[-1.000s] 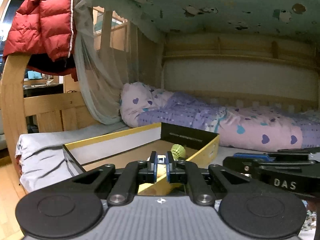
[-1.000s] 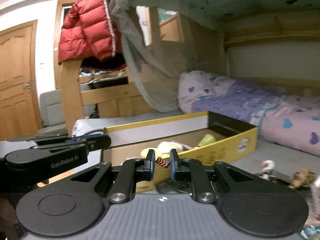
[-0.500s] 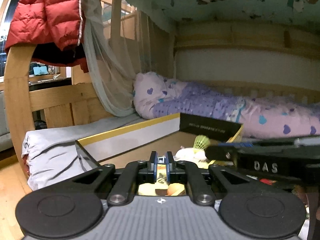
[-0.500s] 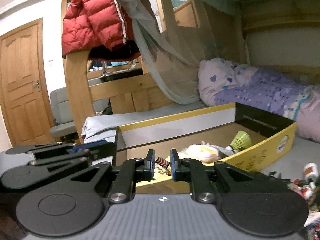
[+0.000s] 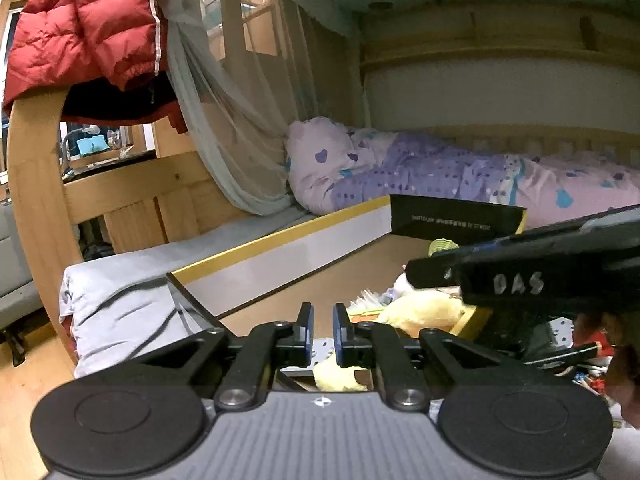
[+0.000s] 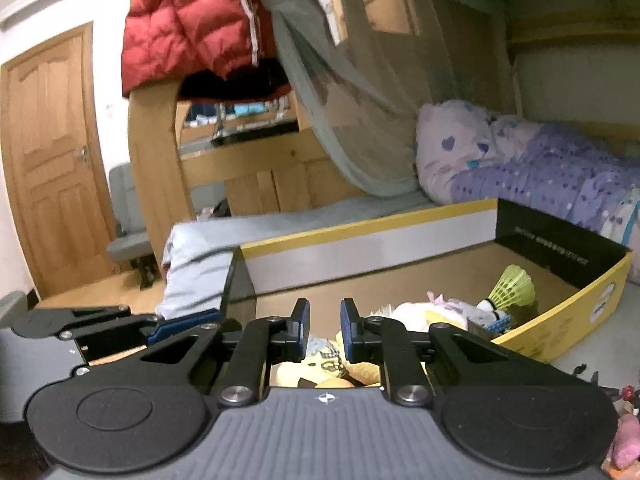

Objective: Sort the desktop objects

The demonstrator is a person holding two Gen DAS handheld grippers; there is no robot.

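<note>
Both the left gripper (image 5: pixel 321 334) and right gripper (image 6: pixel 324 330) look nearly closed and probably empty, with the cardboard box (image 6: pixel 568 332) just ahead holding a shuttlecock (image 6: pixel 512 286).

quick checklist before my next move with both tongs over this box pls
1. Cardboard box open on top: ok.
2. Bare floor in the box for a drop: ok, its left part is bare.
3. Something gripped in the left tongs: cannot tell, the gap is narrow.
4. Something gripped in the right tongs: cannot tell, the gap is narrow.
5. Clearance between the two tongs: cannot tell, they look close, side by side.
6. Shuttlecock inside the box: ok.
</note>
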